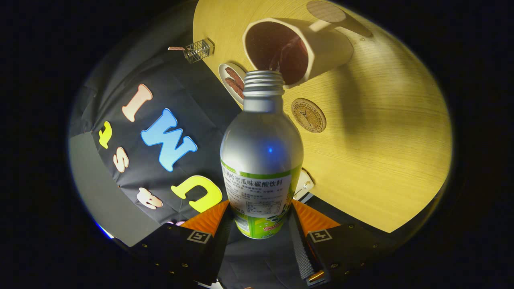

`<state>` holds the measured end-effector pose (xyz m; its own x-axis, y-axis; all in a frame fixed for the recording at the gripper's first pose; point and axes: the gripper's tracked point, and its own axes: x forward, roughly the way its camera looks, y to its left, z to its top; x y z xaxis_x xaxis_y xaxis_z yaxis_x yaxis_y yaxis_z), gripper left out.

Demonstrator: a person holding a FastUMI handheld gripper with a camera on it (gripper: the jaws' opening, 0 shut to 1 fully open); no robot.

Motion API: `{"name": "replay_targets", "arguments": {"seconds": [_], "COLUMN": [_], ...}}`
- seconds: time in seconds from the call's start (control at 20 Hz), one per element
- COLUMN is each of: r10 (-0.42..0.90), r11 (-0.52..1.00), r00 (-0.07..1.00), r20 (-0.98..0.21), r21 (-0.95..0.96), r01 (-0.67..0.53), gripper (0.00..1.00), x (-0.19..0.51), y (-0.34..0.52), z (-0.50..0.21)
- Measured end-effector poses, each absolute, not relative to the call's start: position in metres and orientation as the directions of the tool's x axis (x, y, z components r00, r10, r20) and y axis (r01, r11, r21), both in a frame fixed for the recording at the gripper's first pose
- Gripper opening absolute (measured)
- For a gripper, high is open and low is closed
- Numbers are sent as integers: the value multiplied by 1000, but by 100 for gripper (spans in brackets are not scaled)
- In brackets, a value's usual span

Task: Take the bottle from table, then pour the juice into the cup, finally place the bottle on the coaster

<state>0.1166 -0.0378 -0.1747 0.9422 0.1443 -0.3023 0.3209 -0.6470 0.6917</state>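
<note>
- Gripper [260,214] fingers are clamping the bottle [261,156] at its label, holding it tipped.
- Open mouth is reaching the cup [299,50] rim; pouring step is underway.
- Next: righting the bottle, then setting it on the coaster [308,115] beside the cup.

Hand-held gripper [260,218] clamps bottle [261,160], its mouth at the cup [297,50].

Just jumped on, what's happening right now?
The gripper is shut on the bottle, tipped so its open mouth sits at the rim of the cup; dark liquid is already in the cup. The round coaster lies bare on the wooden table beside the cup.
</note>
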Motion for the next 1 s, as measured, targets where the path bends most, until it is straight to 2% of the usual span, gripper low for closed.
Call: {"name": "replay_targets", "arguments": {"seconds": [1.0], "r10": [113], "r11": [-754], "r00": [954], "r20": [-277], "r21": [602], "r01": [264], "gripper": [73], "x": [121], "y": [-55], "z": [-151]}}
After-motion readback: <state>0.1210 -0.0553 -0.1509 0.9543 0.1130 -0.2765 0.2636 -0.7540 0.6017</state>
